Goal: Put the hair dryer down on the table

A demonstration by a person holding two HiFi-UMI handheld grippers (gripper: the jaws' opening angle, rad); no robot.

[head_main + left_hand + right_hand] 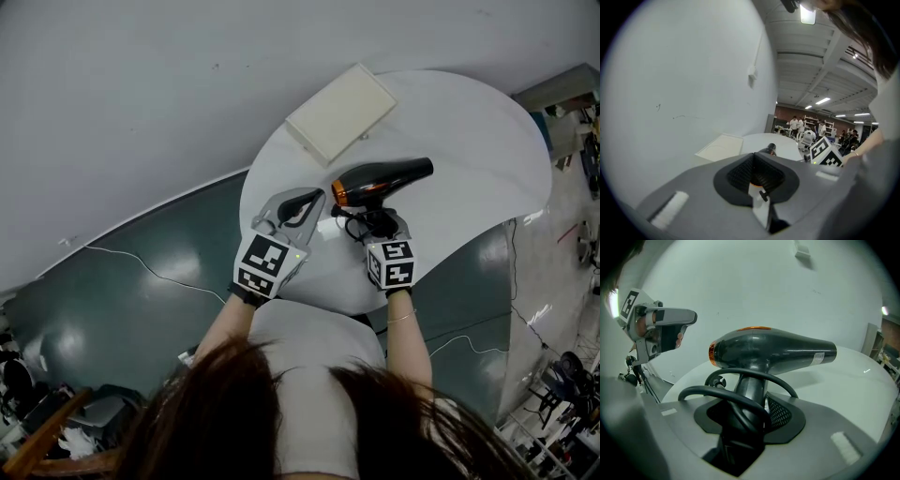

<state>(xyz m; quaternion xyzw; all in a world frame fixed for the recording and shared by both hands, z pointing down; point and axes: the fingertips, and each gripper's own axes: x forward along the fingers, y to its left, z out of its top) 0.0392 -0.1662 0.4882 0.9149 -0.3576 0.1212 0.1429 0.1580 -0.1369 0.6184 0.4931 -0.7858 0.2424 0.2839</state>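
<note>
My right gripper [378, 223] was clamped on the handle of the hair dryer [382, 181], both jaws pressed against it. The dryer sat in the middle of the head view, over the round white table [469, 141], its barrel pointing toward the right of the frame. I could not tell whether it touched the tabletop.

My left gripper [298, 208] hung just left of it with its 2 jaws together on nothing.

The black cord [736, 380] worried me most. 2 loops curled around the handle right at my jaws, and they could catch and drag the dryer as I let go. The barrel was heavy above the handle, so releasing early would likely tip it over. It was also near the table's lower edge, and a roll there could carry it off.
</note>
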